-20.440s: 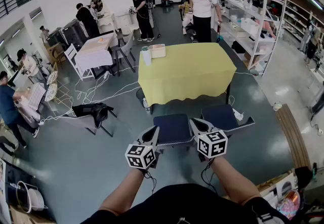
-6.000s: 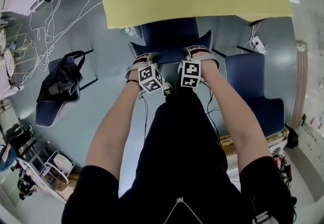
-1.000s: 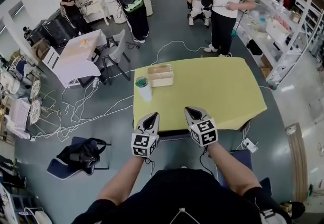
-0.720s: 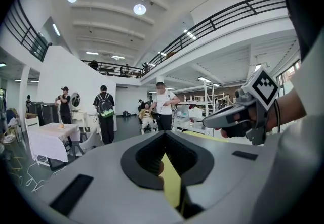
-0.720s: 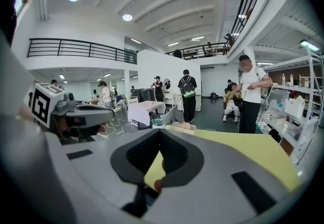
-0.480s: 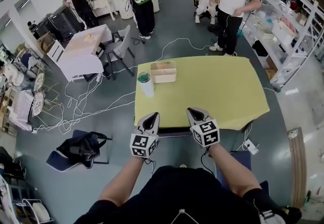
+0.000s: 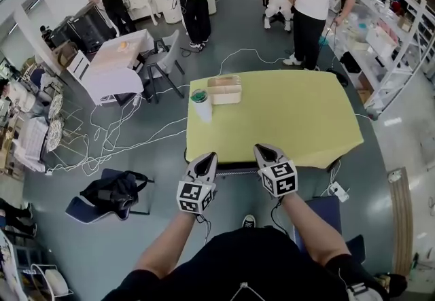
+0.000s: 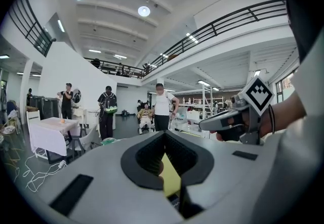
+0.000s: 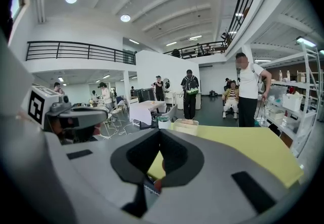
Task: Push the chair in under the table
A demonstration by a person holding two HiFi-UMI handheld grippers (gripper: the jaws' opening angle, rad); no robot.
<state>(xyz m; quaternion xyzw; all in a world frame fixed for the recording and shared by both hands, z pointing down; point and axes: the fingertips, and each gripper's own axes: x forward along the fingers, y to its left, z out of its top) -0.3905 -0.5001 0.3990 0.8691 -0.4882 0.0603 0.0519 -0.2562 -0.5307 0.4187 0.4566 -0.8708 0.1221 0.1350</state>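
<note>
Now left gripper point(image 7: 206, 157) and right gripper point(image 7: 264, 151) fingers are closed, empty. If the chair point(image 7: 234, 167) is rammed, the cup point(image 7: 202, 106) could be toppled.

- Worktop point(image 7: 292, 116): rectangular, covered to its edges by a plain yellow cloth.
- Chair point(image 7: 234, 167): pushed in under the worktop's near edge, only a dark strip of its back showing.

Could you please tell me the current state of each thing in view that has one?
Left gripper: shut.
Right gripper: shut.
Chair: pushed in under the table, only its back edge showing.
Table: covered by a yellow cloth.
Cup: upright, green lid on.
Second blue chair: standing out from the table.
Black bag: lying on a third chair.
</note>
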